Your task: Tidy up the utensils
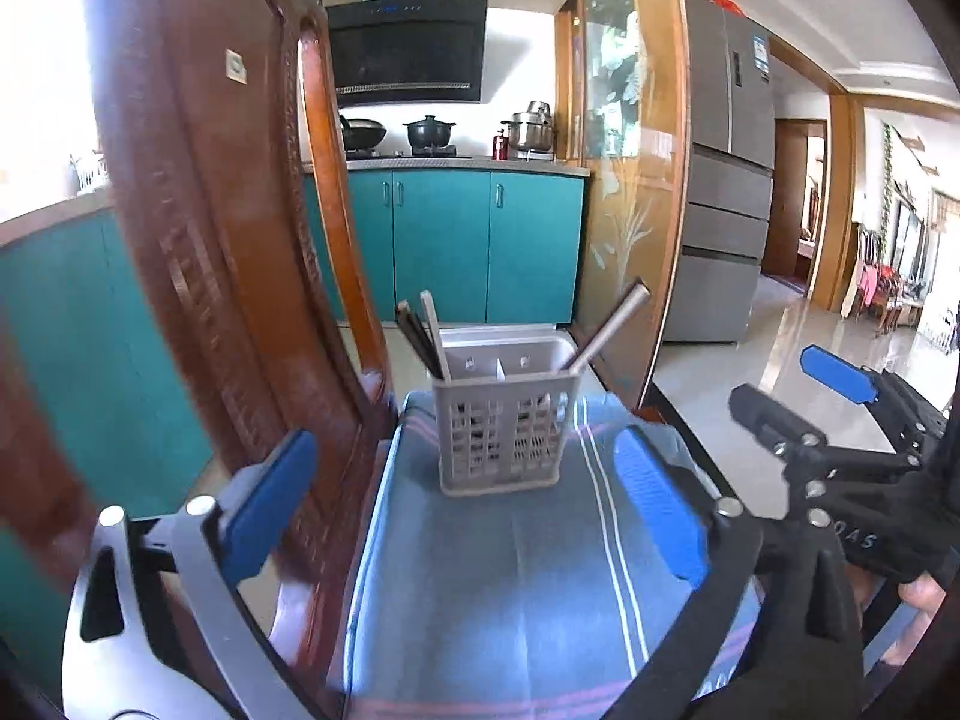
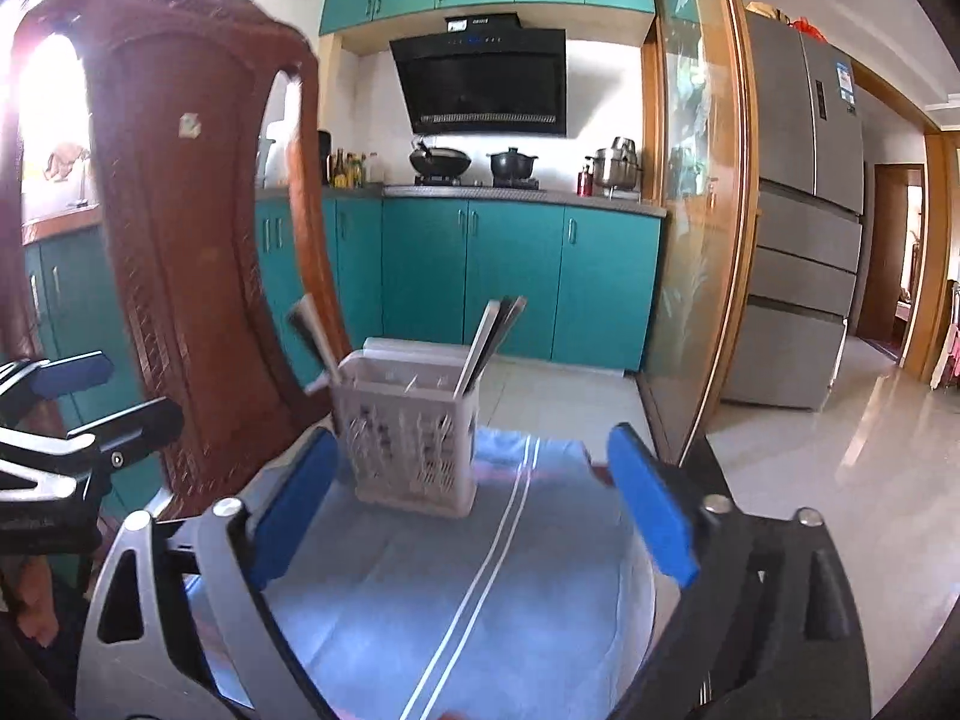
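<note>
A grey slotted utensil holder (image 1: 504, 426) stands upright on a blue striped cloth (image 1: 510, 588), ahead of both grippers. Dark chopsticks (image 1: 417, 333) and a pale utensil lean in its left compartment; a silver handle (image 1: 609, 324) leans out of the right one. My left gripper (image 1: 465, 504) is open and empty, short of the holder. My right gripper (image 2: 474, 504) is open and empty, with the holder (image 2: 408, 432) just beyond its left finger (image 2: 294, 504). It also shows in the left wrist view (image 1: 804, 402) at the right.
A brown carved chair back (image 1: 198, 228) rises at the left, close to the holder. A glass sliding door (image 1: 630, 180) stands behind on the right. Teal kitchen cabinets (image 1: 444, 240) and a fridge (image 1: 726, 180) are farther back. The cloth-covered surface ends just past the holder.
</note>
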Demonstrator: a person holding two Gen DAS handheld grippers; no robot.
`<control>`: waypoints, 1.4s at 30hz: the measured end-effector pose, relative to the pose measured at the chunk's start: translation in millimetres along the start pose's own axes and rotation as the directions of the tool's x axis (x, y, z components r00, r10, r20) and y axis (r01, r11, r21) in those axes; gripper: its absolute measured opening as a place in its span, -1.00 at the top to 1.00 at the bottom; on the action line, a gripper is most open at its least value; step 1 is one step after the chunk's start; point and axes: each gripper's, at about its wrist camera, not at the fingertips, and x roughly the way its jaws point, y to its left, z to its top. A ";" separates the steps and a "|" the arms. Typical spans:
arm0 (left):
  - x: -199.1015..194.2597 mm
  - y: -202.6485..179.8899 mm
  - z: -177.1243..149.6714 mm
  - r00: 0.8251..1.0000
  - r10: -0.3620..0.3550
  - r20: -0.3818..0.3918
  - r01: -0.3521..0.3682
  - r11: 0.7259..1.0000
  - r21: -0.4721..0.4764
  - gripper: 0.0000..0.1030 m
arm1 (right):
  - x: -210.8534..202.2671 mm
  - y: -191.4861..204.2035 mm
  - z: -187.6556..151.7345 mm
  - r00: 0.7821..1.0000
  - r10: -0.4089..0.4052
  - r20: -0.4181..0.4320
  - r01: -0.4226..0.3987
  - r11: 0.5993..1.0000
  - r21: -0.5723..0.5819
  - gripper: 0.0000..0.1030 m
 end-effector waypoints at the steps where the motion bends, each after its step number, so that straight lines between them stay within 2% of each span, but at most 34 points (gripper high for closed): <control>1: -7.7 -2.2 -7.4 1.000 0.003 -0.012 -0.003 1.000 0.013 -0.93 | -3.8 3.8 -3.2 1.000 -0.004 -0.001 0.004 1.000 0.002 -0.93; 5: -31.9 -5.2 -25.6 1.000 -0.005 -0.008 0.005 1.000 0.020 -0.93 | -26.9 14.8 -25.8 0.999 -0.034 0.024 0.033 0.998 0.047 -0.93; 9: -49.7 -3.6 -33.5 1.000 0.015 0.011 -0.015 1.000 0.013 -0.93 | -41.5 14.0 -29.6 0.994 -0.103 0.046 0.100 0.993 0.056 -0.93; 15: -60.5 -8.2 -34.8 1.000 -0.016 0.005 0.016 1.000 0.014 -0.93 | -60.0 5.3 -23.6 0.990 -0.109 0.091 0.100 0.990 0.098 -0.94; 19: -62.9 -12.8 -35.0 1.000 0.013 0.008 -0.013 0.999 0.031 -0.93 | -63.8 6.2 -22.6 0.989 -0.103 0.103 0.093 0.991 0.094 -0.94; 28: -68.1 -8.7 -33.1 0.999 -0.036 0.016 0.036 0.999 0.007 -0.93 | -69.1 13.9 -25.4 0.988 -0.112 0.109 0.106 0.992 0.063 -0.94; 42: -69.5 -6.3 -32.8 0.998 -0.057 0.022 0.058 0.998 -0.009 -0.93 | -71.2 15.3 -23.4 0.987 -0.114 0.115 0.109 0.993 0.049 -0.94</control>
